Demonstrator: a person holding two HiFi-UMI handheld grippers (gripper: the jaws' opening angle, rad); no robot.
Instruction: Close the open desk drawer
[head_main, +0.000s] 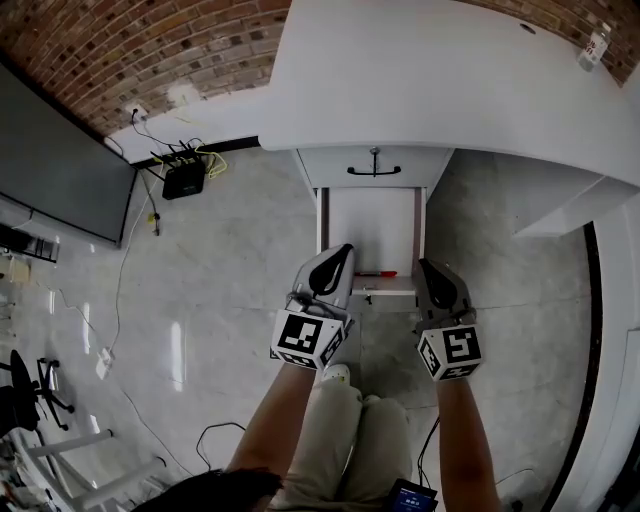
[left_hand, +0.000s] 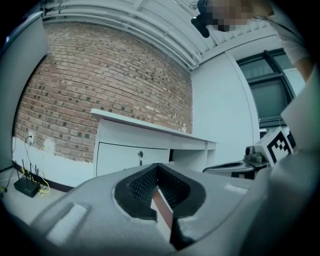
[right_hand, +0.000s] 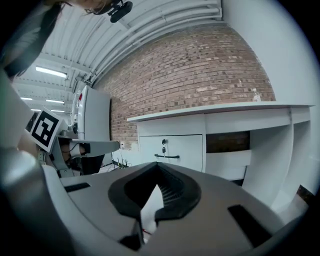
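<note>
In the head view a white desk (head_main: 440, 80) stands over a drawer unit. Its upper drawer (head_main: 374, 166) is closed and has a dark handle. Below it, the open drawer (head_main: 368, 225) is pulled out toward me, with a red pen (head_main: 378, 273) near its front panel (head_main: 392, 288). My left gripper (head_main: 344, 250) is shut and empty over the drawer's front left corner. My right gripper (head_main: 428, 266) is shut and empty just outside the front right corner. In the left gripper view the jaws (left_hand: 159, 189) are closed; in the right gripper view the closed jaws (right_hand: 158, 189) face the handled drawer (right_hand: 170, 152).
A router (head_main: 184, 180) with cables lies on the floor by the brick wall, left of the unit. A dark screen (head_main: 50, 160) leans at the far left, with an office chair (head_main: 25, 390) below it. A bottle (head_main: 593, 45) stands on the desk. My legs (head_main: 340, 440) are directly below the grippers.
</note>
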